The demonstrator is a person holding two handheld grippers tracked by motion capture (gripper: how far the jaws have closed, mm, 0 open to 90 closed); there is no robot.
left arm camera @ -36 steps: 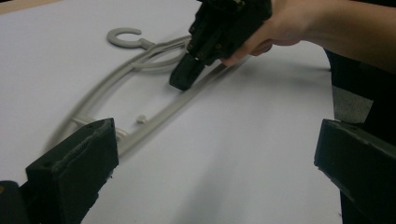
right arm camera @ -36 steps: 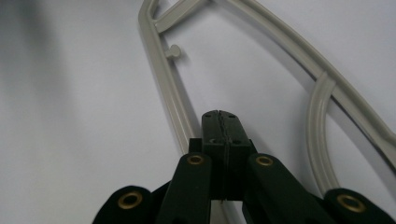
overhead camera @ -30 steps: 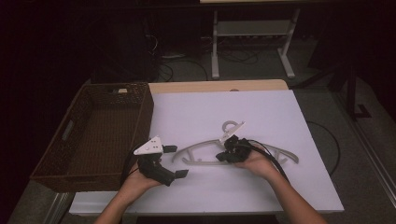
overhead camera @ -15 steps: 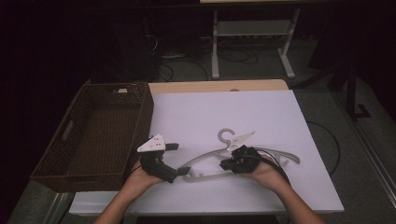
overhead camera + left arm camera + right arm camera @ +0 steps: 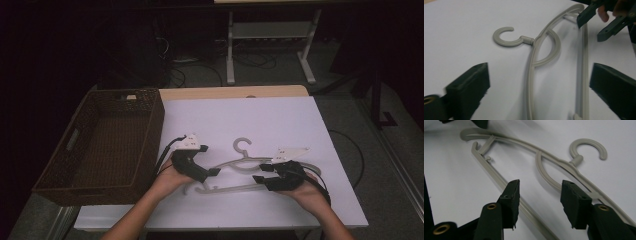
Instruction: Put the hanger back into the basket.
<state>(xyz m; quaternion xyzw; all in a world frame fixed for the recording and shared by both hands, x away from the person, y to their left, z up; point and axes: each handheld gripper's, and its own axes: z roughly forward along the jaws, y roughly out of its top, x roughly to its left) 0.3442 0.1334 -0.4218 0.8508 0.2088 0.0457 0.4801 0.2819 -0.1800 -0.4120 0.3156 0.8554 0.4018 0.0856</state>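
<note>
Left gripper (image 5: 212,172) released, jaws spread wide to either side of the grey plastic hanger (image 5: 240,172), nothing between them touched. In the left gripper view, hanger (image 5: 531,75) flat on the white counter (image 5: 461,30) straight ahead of the jaws, curved shoulder and straight bottom bar both running away between them, hook opening off to the left. Farther ahead at the hanger's far end, the right gripper (image 5: 596,25), its two jaw tips apart, a fingertip just behind.

Right gripper (image 5: 260,175) likewise released, jaws apart. In the right gripper view, jaws (image 5: 540,197) parted over the hanger (image 5: 544,170), left jaw lying over the bottom bar, right jaw near the shoulder by the neck; contact with the plastic not clear. Hook up and to the right of the jaws.

From the high view, held in the left hand (image 5: 170,175) and right hand (image 5: 307,192), grippers pointing toward each other along the hanger. Beyond the left gripper on its outer side, a brown wicker basket (image 5: 150,130) at the counter (image 5: 250,120) edge.
</note>
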